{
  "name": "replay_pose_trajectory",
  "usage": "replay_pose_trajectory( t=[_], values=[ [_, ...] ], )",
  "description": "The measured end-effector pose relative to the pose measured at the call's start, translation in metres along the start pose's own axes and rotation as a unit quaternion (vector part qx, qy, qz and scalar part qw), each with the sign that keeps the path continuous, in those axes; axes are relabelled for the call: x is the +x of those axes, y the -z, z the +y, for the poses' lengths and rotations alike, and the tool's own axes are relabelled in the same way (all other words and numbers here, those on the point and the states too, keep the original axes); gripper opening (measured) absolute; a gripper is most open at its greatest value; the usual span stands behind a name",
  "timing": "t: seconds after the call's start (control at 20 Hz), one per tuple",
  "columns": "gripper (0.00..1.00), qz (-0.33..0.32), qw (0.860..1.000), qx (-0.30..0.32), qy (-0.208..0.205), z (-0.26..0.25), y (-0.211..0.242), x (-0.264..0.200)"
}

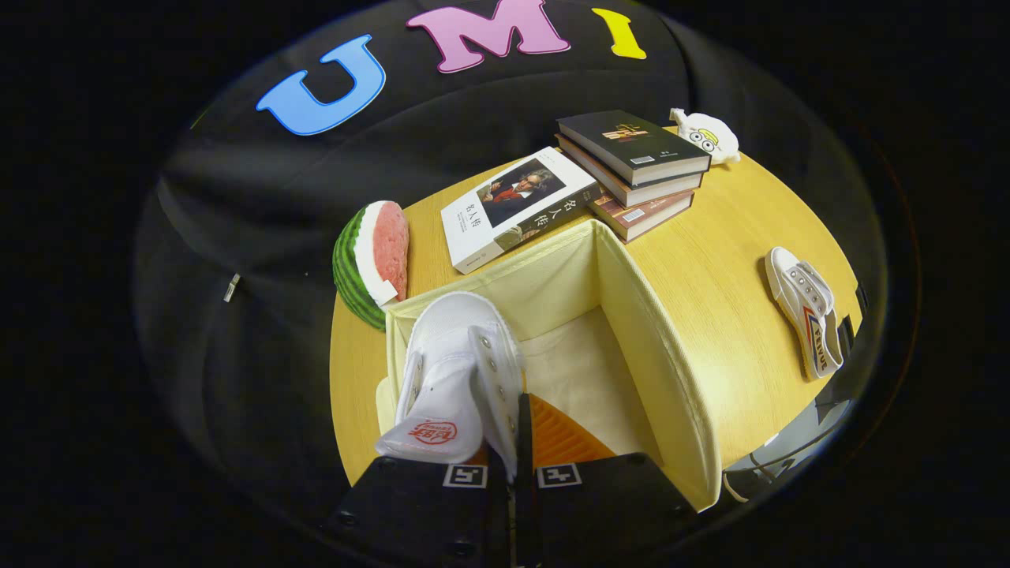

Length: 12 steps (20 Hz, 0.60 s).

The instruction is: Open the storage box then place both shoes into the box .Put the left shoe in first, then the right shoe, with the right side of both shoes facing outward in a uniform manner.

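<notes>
while our gripper [511,473] is pinched nearly closed on the shoe's [461,371] eyelet flap, over the box's [655,347] near-left corner, we should lower it in w/ its right side outward; 2nd shoe [806,309] waits far right.

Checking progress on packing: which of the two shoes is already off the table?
The white shoe pinched in the gripper over the open box; the other shoe lies on the table.
</notes>
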State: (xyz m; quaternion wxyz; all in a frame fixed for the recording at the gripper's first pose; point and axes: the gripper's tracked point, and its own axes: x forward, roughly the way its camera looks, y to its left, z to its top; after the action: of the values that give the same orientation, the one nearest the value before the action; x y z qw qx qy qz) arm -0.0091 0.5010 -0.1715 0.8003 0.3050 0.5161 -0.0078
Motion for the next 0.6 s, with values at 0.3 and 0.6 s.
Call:
replay_pose_trajectory(
  t=[0.3, 0.6],
  values=[
    [0.65, 0.006, 0.998, 0.016, -0.065, 0.021, -0.001, -0.004],
    [0.99, -0.030, 0.996, 0.013, -0.088, 0.015, -0.027, -0.031]
  ],
)
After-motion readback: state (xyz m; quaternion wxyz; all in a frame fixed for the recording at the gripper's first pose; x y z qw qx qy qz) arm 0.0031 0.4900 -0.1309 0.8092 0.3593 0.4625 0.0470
